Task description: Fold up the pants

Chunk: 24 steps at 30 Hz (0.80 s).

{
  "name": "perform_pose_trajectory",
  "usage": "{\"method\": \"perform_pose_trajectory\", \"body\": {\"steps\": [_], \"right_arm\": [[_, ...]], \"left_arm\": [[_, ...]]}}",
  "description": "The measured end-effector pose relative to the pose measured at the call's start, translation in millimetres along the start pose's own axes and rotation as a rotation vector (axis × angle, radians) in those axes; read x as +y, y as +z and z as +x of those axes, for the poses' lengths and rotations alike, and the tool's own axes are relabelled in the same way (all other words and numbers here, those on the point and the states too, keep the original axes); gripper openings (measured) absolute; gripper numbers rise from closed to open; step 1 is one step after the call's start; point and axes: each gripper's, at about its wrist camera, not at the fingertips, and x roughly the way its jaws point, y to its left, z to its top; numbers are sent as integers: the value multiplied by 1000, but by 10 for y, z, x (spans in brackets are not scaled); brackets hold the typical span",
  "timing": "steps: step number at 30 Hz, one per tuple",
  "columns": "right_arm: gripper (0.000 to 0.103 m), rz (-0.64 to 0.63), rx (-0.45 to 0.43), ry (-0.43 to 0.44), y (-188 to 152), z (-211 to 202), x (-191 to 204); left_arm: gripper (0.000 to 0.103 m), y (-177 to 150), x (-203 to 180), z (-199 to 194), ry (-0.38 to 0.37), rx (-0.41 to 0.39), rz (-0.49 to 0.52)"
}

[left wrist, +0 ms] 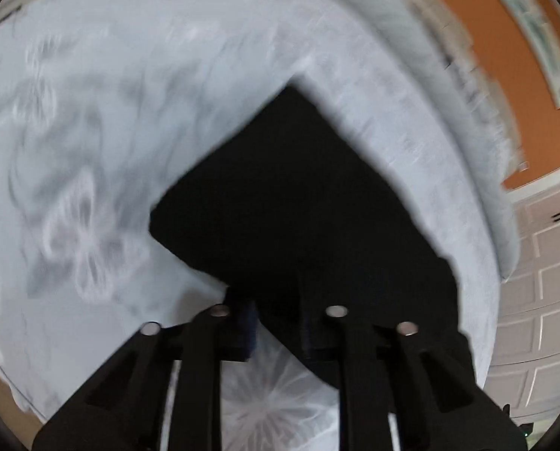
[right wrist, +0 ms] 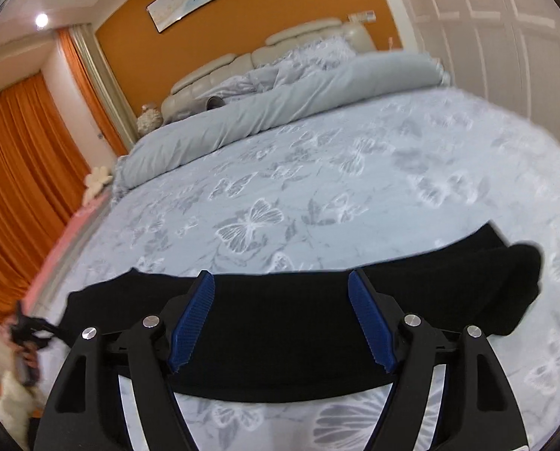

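The black pants lie folded into a long strip on the pale blue butterfly bedsheet. My right gripper is open, its blue pads spread apart just above the strip's middle, holding nothing. In the blurred left wrist view the pants show as a black slab with a corner pointing away. My left gripper hovers over its near edge with its fingers apart; the dark fingertips merge with the black cloth, so a grip cannot be made out.
A rolled grey duvet and pillows lie at the head of the bed by the cream headboard. Orange curtains hang left, white wardrobe doors stand right. The other gripper shows at the bed's left edge.
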Motion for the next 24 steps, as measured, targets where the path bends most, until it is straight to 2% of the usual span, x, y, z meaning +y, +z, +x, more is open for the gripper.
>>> {"method": "perform_pose_trajectory", "body": {"steps": [1,3,4,6,8,9,10,11,13,16,18,19,21,23,24], "right_arm": [[72,-11,-39,-23,4,-84,-19],[73,8,-70,-98,-2,-173,-196],[73,63,-46,-169,-21,-167,-407],[73,203,11,-261,-91,-166,-811],[73,353,44,-308,-198,-219,-1215],[74,401,51,-306,-242,-255,-1367],[74,421,47,-306,-265,-279,-1461],[74,428,41,-306,-279,-285,-1542],[74,451,49,-277,-305,-244,-1652],[74,541,87,-188,-330,-117,-1740],[74,578,129,-163,-344,-38,-1710],[74,597,151,-151,-358,-14,-1658],[74,634,178,-129,-403,-22,-1525],[75,666,145,-31,-411,-50,-1367],[80,652,140,-14,-381,-23,-1322]], "left_arm": [[14,29,3,-73,-19,-25,-8],[17,32,79,-14,18,-2,-27],[17,-6,111,103,70,34,-12],[17,-74,112,173,105,51,-1],[21,-114,-38,-26,101,-20,31],[23,-151,-137,-150,108,-68,63],[29,-212,-230,-260,128,-112,91],[45,-289,-328,-380,171,-177,114],[65,-461,-489,-585,208,-283,128],[68,-715,-746,-721,186,-375,167],[76,-870,-921,-727,162,-407,201],[85,-970,-1045,-698,131,-412,224],[87,-1126,-1216,-615,71,-384,274],[87,-1249,-1415,-437,24,-330,341],[87,-1323,-1498,-353,5,-301,378]]}}
